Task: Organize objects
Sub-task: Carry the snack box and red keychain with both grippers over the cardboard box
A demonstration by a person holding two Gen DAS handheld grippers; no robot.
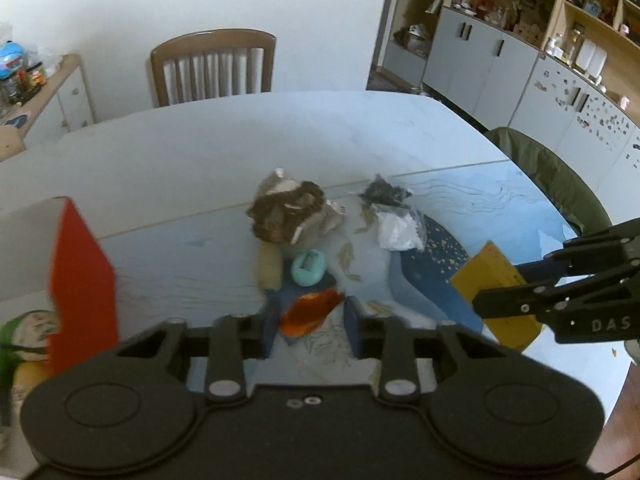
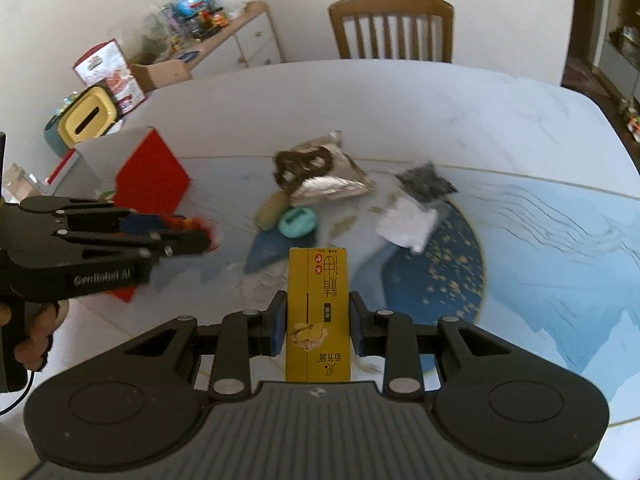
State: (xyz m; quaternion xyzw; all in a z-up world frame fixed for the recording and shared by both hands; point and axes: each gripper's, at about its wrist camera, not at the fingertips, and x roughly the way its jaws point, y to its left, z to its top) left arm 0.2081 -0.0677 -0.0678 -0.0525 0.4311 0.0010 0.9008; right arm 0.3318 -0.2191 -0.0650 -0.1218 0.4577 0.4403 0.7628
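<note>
The right gripper is pinching a yellow carton between its blue pads, jaws pressed against the carton's two long sides. The carton is lying lengthwise along the fingers, printed face up, its far end sticking out past the tips and hanging above the table. In the left view the same carton is showing at the right, tilted, with the right gripper reaching in from that edge.

The left gripper is gripping an orange wrapper, which is crumpled and blurred between the blue pads; the jaws are drawn in close on it. From the right view this gripper is coming in from the left, a hand curled round its handle, the wrapper only a smear at the tips.

Just beyond both grippers, a cluster is lying on the blue patterned mat: a teal oval thing touching a beige lump, and behind them a silver bag with a brown scrunchie resting on it. To the right, apart from these, a black packet is lying against a white packet.

A red-sided box is standing at the table's left, near the left gripper. A chair is standing at the far edge.
</note>
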